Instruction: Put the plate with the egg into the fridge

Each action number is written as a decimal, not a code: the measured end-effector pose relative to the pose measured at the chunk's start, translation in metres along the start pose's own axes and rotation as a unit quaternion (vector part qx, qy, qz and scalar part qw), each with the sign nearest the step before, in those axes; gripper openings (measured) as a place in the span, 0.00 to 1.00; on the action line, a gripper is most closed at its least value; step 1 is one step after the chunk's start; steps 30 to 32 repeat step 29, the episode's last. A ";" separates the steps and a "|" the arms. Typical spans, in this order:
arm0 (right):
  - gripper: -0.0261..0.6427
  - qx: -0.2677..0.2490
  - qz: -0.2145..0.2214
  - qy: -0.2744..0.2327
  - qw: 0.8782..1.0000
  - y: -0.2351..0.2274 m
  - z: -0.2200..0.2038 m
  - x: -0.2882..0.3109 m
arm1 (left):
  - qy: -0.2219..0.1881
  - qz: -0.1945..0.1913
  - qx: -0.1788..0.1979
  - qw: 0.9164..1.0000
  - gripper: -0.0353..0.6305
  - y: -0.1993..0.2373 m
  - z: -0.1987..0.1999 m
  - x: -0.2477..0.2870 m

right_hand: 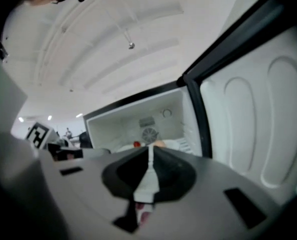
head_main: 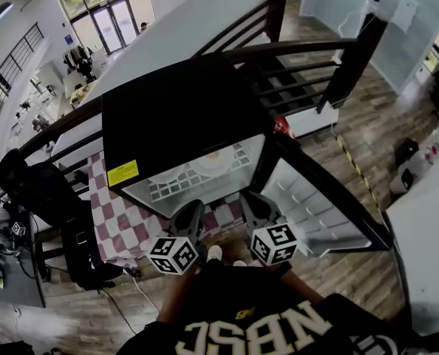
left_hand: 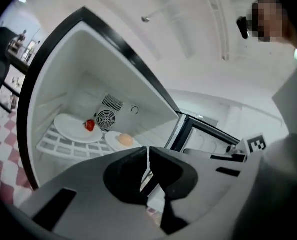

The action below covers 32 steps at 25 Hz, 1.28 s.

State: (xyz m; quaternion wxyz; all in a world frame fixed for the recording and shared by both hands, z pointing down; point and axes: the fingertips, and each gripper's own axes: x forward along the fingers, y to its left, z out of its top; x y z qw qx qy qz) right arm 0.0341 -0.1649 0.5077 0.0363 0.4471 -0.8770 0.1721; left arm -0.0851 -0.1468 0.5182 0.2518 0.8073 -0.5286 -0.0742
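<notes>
Small black fridge point(head_main: 175, 109) with a white interior stands open, the egg plate inside.
The grey left gripper point(left_hand: 148, 159) and right gripper point(right_hand: 150, 161) face it, jaws pressed together and empty; the round white plate point(left_hand: 112, 138) with the tan egg point(left_hand: 125, 140) sits on the white wire shelf point(left_hand: 63, 146).

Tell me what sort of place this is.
Likely an open office or lab hall, not a home kitchen: a dark railing overlooks a lower floor with glass doors, and a small fridge stands open on a checkered cloth.
</notes>
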 end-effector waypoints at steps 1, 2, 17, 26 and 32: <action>0.10 -0.014 -0.001 -0.003 1.000 0.001 0.001 -0.005 | -0.003 0.004 0.030 1.000 0.11 -0.006 0.002 0.000; 0.09 -0.027 -0.003 -0.006 1.000 0.003 0.003 -0.009 | -0.006 0.007 0.058 0.998 0.10 -0.011 0.004 -0.001; 0.09 -0.080 -0.014 -0.020 0.997 0.004 0.011 -0.028 | -0.036 0.020 0.175 0.984 0.09 -0.045 0.012 -0.008; 0.09 -0.044 -0.006 0.003 0.999 0.002 0.000 -0.007 | -0.022 0.020 0.143 0.989 0.09 -0.026 0.005 -0.005; 0.09 0.001 0.001 0.019 1.000 0.001 -0.011 0.004 | -0.012 0.016 0.139 0.990 0.09 -0.019 0.004 -0.004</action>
